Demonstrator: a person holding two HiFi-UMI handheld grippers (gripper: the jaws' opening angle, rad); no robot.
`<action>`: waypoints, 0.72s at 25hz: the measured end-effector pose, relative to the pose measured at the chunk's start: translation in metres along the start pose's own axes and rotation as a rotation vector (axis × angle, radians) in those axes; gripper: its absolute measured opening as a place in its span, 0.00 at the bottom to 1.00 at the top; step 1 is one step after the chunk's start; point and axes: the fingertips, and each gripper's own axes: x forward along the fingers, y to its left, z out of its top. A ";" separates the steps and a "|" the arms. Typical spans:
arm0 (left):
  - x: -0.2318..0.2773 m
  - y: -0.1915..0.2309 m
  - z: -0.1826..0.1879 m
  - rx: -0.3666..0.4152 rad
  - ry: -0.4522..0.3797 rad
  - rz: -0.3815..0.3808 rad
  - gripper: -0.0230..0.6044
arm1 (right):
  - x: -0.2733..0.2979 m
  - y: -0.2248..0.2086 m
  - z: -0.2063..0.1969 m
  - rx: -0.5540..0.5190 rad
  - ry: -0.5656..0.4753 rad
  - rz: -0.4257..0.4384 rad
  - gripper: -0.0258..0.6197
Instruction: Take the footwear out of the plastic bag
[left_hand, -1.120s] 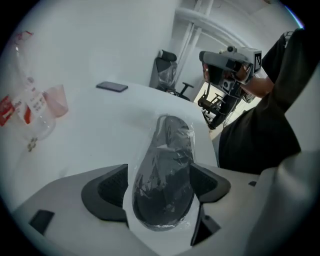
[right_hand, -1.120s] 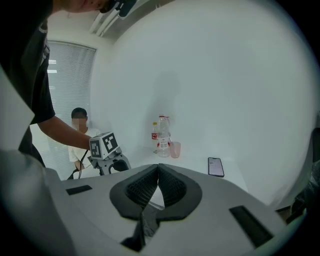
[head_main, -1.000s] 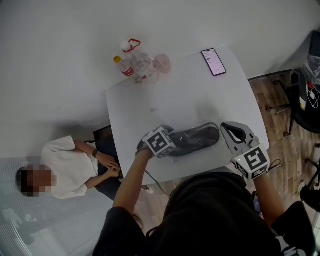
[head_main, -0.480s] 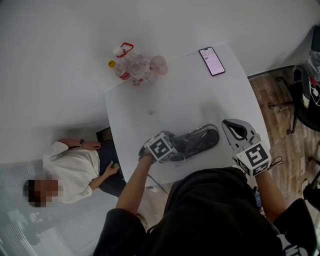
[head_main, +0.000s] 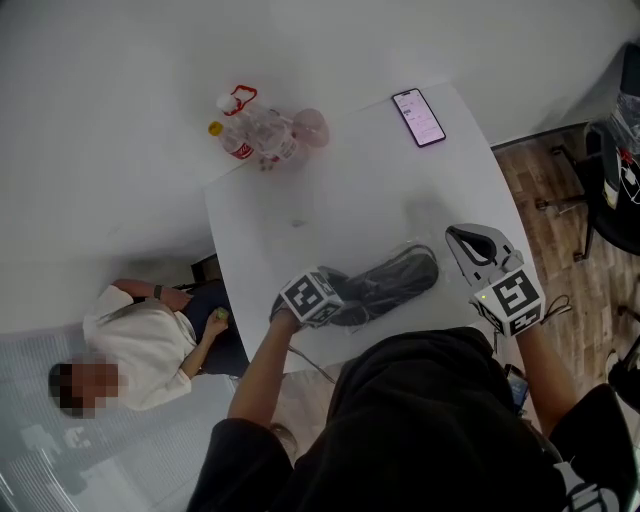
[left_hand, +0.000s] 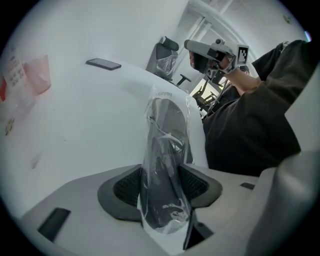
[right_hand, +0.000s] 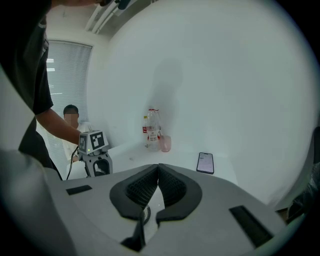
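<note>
A dark shoe (head_main: 392, 278) inside a clear plastic bag lies on its side near the front of the white table (head_main: 350, 190). My left gripper (head_main: 343, 298) points down at the shoe's heel end. In the left gripper view its jaws have just been closing, and both pads (left_hand: 129, 186) now press on the bagged shoe (left_hand: 167, 135) between them. My right gripper (head_main: 463, 240) hovers just right of the shoe's toe, shut with nothing between its pads (right_hand: 172, 185). It shows in the left gripper view as the right gripper (left_hand: 212, 50), held up beyond the shoe.
A phone (head_main: 418, 103) lies at the table's far right corner. Bottles (head_main: 255, 135) and a pink cup (head_main: 311, 126) stand at the far left corner. A person (head_main: 140, 340) sits on the floor left of the table. A black chair (head_main: 610, 190) stands to the right.
The left gripper's jaws have closed onto the bagged shoe's heel end. The right gripper has shifted a little near the toe. The seated person has leaned and moved their arms.
</note>
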 end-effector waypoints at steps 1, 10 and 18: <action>-0.002 -0.001 0.001 0.015 -0.016 -0.007 0.41 | -0.001 -0.001 -0.002 -0.008 0.009 0.003 0.07; -0.034 0.003 0.027 0.215 -0.176 0.145 0.34 | -0.013 -0.005 -0.012 -0.072 0.055 0.125 0.07; -0.076 -0.006 0.060 0.337 -0.374 0.282 0.34 | -0.030 0.006 -0.001 -0.106 0.070 0.265 0.07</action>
